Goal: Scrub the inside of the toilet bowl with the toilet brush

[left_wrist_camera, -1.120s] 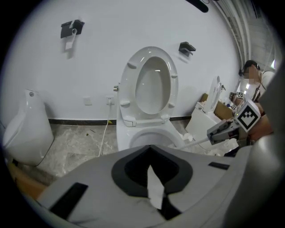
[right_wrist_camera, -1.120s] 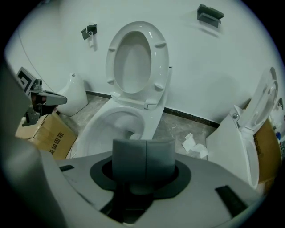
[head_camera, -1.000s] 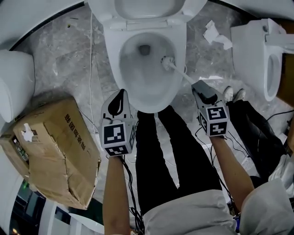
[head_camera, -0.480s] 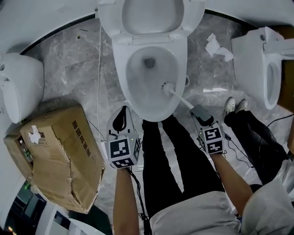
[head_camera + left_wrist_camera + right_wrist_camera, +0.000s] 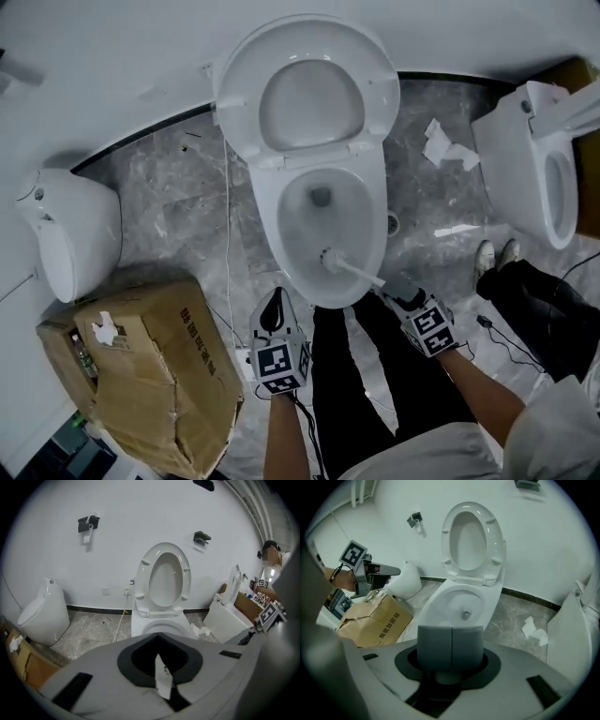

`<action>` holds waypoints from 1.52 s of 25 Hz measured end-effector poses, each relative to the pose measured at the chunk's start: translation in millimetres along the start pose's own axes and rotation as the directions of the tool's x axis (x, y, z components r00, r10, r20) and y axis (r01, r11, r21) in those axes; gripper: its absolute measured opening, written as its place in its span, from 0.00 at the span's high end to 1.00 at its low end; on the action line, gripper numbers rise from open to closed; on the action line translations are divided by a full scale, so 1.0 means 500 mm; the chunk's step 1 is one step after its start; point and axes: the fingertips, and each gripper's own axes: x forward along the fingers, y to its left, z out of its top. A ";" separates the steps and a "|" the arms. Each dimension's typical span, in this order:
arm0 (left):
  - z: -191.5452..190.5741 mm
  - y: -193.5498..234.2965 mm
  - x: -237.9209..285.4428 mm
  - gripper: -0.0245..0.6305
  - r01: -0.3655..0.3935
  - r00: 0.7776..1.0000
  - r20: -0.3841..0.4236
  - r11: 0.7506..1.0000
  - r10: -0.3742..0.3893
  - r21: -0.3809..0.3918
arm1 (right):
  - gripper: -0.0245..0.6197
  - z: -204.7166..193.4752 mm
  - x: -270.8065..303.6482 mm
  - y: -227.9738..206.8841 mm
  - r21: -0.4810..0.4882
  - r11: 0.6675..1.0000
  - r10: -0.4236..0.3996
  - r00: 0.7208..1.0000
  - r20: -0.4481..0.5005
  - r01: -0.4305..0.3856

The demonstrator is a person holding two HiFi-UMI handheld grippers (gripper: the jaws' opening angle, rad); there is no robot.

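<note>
Right gripper [image 5: 396, 285] angles down, clamping toilet brush [image 5: 332, 260] (head inside toilet bowl [image 5: 265, 220]).

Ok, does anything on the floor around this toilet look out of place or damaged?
Yes: crumpled paper lies on the floor right of the toilet, and the cardboard box at left is crushed and split along its side.

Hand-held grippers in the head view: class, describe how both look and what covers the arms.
The left hand-held gripper and right hand-held gripper each have a light grey body, dark jaw pads and a rear cube of black-and-white square markers. A thin black cable trails from the left one. Forearms are bare, no sleeves.
</note>
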 end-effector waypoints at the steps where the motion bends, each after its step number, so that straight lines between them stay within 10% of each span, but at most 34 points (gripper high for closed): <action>1: -0.005 0.000 0.000 0.92 -0.006 1.000 -0.001 1.000 0.006 -0.002 | 0.69 0.006 0.007 0.008 -0.011 1.000 0.007 1.000 0.010 -0.007; 12: -0.011 -0.037 0.019 0.92 0.001 1.000 -0.003 1.000 -0.001 -0.001 | 0.69 0.070 0.111 0.002 -0.078 0.994 0.075 0.997 0.004 -0.075; 17: -0.017 -0.026 0.002 0.92 0.006 1.000 0.009 1.000 -0.006 0.006 | 0.69 0.081 0.160 -0.044 -0.035 0.997 -0.064 0.997 0.032 0.065; 38: 0.028 0.001 0.065 0.92 0.036 0.999 0.011 0.999 -0.036 -0.010 | 0.69 0.149 0.277 0.029 -0.090 0.995 0.040 0.999 -0.028 -0.043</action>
